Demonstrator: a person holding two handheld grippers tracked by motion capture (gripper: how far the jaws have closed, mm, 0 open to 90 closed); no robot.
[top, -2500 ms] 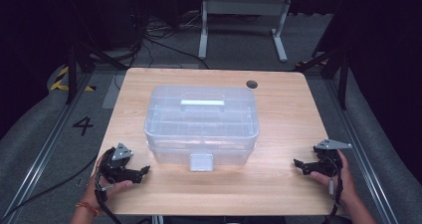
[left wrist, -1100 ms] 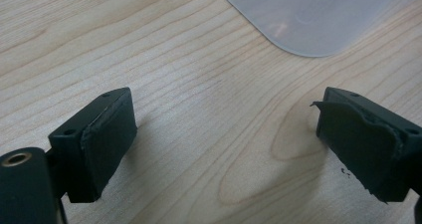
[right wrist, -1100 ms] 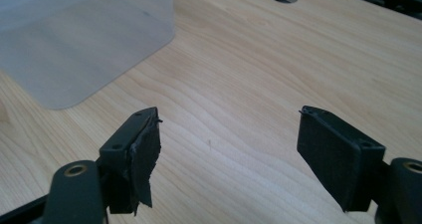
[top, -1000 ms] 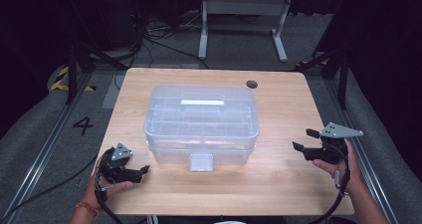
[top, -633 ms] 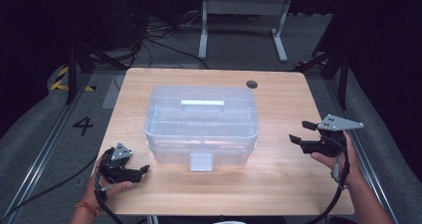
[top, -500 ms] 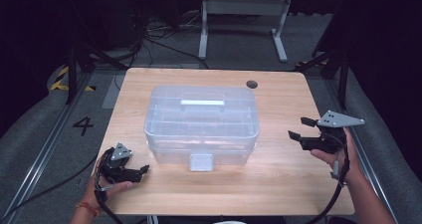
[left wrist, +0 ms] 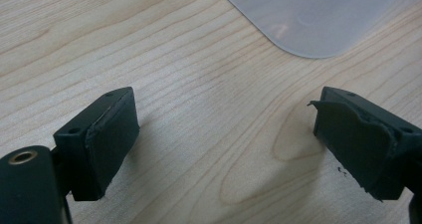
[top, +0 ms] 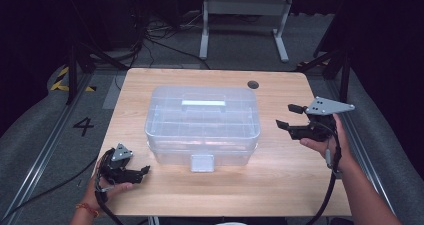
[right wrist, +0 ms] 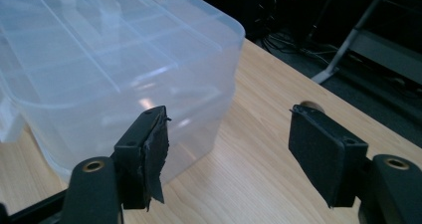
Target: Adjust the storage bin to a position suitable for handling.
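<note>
Storage box (top: 202,125): clear, lid shut, mid-table.
Right gripper (top: 292,119): raised and moved toward box's right side; jaws wide, empty.
Left gripper (top: 140,172): unmoved, wide.
Meaning: approach beginning, likely.

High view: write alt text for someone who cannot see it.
A clear plastic storage box with its lid on sits mid-table. The right gripper, jaws open, is held beside the box's right end; the left gripper rests near the table's front left corner.
</note>
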